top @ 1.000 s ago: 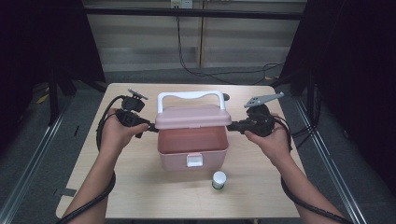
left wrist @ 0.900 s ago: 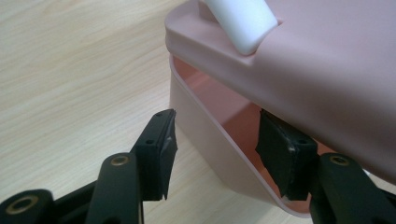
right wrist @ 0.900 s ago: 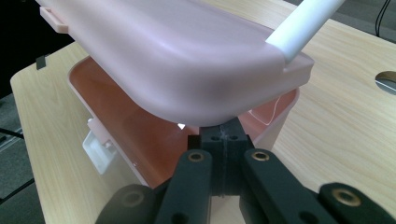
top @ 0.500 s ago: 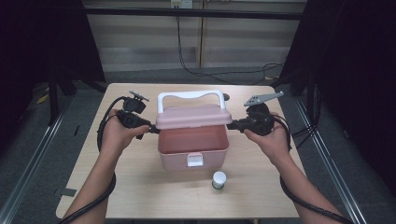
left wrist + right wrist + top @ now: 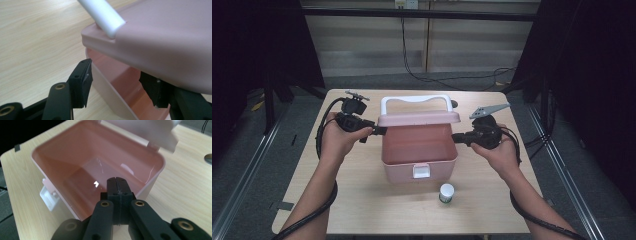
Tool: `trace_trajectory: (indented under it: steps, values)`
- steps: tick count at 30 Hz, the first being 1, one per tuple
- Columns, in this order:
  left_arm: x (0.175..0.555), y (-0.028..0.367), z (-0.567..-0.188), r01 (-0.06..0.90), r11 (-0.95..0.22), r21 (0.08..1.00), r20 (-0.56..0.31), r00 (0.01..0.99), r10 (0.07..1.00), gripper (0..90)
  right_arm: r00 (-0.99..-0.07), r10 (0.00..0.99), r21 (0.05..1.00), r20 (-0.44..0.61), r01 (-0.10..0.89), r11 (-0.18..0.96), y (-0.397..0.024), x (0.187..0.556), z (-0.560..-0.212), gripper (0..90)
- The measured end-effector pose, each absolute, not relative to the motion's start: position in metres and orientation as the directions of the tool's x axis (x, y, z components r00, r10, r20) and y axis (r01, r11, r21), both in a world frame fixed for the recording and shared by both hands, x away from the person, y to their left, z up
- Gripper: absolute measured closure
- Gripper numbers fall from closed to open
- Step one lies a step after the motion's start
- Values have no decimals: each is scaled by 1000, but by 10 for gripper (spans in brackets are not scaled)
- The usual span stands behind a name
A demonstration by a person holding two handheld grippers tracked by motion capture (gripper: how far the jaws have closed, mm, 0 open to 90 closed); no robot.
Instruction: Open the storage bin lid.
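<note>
A pink box (image 5: 419, 165) stands mid-table with its lid (image 5: 419, 119) raised and tilted back, white handle (image 5: 417, 98) on top. My left gripper (image 5: 381, 131) is at the box's left rim, open; in the left gripper view its jaws (image 5: 117, 85) straddle the box wall (image 5: 110, 90), one outside, one inside under the lid (image 5: 170, 45). Neither pad presses on the wall. My right gripper (image 5: 455, 137) points at the box's right rim. It is shut with nothing between its jaws (image 5: 117, 180), and its tip hangs over the rim of the empty box (image 5: 82, 157).
A small bottle with a white cap (image 5: 446, 192) stands in front of the box, toward the right. The box has a white latch (image 5: 421, 171) on its front wall. Bare wooden table (image 5: 352, 200) lies around it; cables trail from both grippers.
The lid has swung a little further up and back, showing more of the box's inside. Both hands have stayed nearly where they were.
</note>
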State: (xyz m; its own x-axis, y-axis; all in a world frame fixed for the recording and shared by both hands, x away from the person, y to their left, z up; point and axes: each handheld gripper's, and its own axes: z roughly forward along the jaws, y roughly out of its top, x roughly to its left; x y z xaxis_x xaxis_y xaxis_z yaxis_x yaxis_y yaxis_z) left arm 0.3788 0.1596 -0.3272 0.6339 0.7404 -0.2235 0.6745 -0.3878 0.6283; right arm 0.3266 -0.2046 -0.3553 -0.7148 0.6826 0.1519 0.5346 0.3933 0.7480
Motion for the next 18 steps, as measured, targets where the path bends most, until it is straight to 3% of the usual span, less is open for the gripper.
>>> trace_trajectory:
  steps: [9, 18]
  values:
    - [383, 156, -319, 648, -375, 663, -182, 625, 759, 491, -726, 670, 716, 154, 549, 431, -201, 322, -380, 900]
    - [390, 148, -310, 618, -378, 690, -130, 619, 774, 632, -738, 660, 721, 141, 533, 442, -196, 317, -387, 900]
